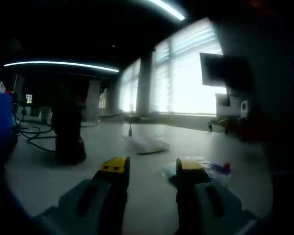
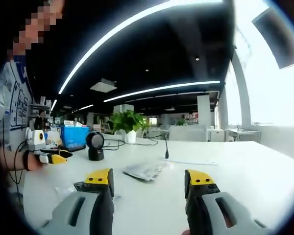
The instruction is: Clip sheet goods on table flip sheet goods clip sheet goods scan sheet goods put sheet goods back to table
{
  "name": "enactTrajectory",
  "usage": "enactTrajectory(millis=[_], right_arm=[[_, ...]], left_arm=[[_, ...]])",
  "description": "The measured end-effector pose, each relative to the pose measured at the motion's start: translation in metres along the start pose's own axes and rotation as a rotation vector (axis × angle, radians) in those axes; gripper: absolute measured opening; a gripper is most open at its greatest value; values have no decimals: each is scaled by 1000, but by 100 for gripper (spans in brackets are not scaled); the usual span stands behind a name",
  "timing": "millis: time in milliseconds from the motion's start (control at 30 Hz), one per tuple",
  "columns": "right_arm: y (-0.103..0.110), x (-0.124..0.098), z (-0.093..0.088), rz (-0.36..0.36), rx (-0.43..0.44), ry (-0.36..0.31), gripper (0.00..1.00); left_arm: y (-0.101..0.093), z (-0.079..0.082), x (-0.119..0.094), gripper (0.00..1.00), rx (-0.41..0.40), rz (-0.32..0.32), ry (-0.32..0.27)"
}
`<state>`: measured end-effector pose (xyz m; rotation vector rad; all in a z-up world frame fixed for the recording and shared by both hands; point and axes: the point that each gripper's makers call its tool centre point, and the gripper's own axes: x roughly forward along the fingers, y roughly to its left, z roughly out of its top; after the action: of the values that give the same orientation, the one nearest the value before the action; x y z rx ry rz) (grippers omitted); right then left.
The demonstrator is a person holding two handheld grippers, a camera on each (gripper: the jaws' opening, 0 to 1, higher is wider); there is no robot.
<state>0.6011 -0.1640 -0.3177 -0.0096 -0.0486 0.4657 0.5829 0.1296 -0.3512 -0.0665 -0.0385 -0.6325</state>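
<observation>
A: Which step is this, would you say?

B: The first clip, I judge, not yet made. In the left gripper view the left gripper (image 1: 150,169) has its fingers (image 1: 114,166) spread wide with nothing between them, low over the white bench (image 1: 49,171). A dark scanner (image 1: 68,128) stands ahead to the left of them, one sheet goods packet (image 1: 147,144) lies ahead between them, and a clear packet with blue and red print (image 1: 216,170) sits just beside the right-hand finger.

A: And the other hand?

B: In the right gripper view the right gripper (image 2: 150,178) is also held level and low, fingers wide apart and empty. The other gripper shows far left, near a person's hand (image 2: 32,159). The scanner stands ahead left, the flat packet ahead between the fingers.

A: Next move?

B: Probably reach forward, drop the fingers around a packet's edge, then close; thin and slippery, so a shallow bite may slip.
</observation>
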Motion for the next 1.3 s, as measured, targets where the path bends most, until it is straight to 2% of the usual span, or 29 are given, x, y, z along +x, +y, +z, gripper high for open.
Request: enactTrajectory(millis=[100, 200, 367, 433, 500, 533, 567, 633, 700, 800, 900, 1000, 1067, 1133, 1300], right_arm=[[-11, -10, -2, -29, 42, -28, 52], [-17, -13, -8, -41, 35, -26, 51], [-12, -19, -21, -30, 40, -13, 50], [-14, -19, -17, -50, -9, -45, 52], [-12, -20, -14, -58, 4, -76, 51], [-13, -20, -11, -70, 41, -107, 51], [-13, -20, -14, -62, 42, -103, 51], [-14, -21, -12, -54, -30, -122, 52], [-13, -19, -20, -26, -5, -84, 51], [-12, -18, -22, -24, 0, -73, 49], [-6, -17, -27, -30, -63, -45, 44], [1, -13, -32, -20, -115, -15, 44], [3, -13, -31, -11, -118, -19, 44], [3, -15, -23, -13, -77, -67, 45], [-9, -18, -22, -34, -16, -73, 44]], left_arm=[[0, 0, 0, 30, 3, -3, 0], [-3, 1, 1, 30, 7, -10, -6], [-4, 1, 1, 30, 20, -14, -4], [-3, 1, 1, 30, 16, -12, -6], [-2, 1, 1, 30, 11, -8, -7], [-1, 2, 2, 30, 5, -8, -8], [-1, 2, 2, 30, -1, -7, -9], [0, 1, 2, 30, -4, -4, -7], [0, 1, 2, 30, -5, -6, -7], [-2, 2, 2, 30, -3, -13, -10], [-3, 2, 2, 30, -4, -17, -9], [-2, 0, 3, 30, -7, -17, -2], [-3, 0, 3, 30, -12, -22, 0], [-2, 0, 3, 30, -11, -18, -3], [1, -1, 3, 30, -16, -3, 1]])
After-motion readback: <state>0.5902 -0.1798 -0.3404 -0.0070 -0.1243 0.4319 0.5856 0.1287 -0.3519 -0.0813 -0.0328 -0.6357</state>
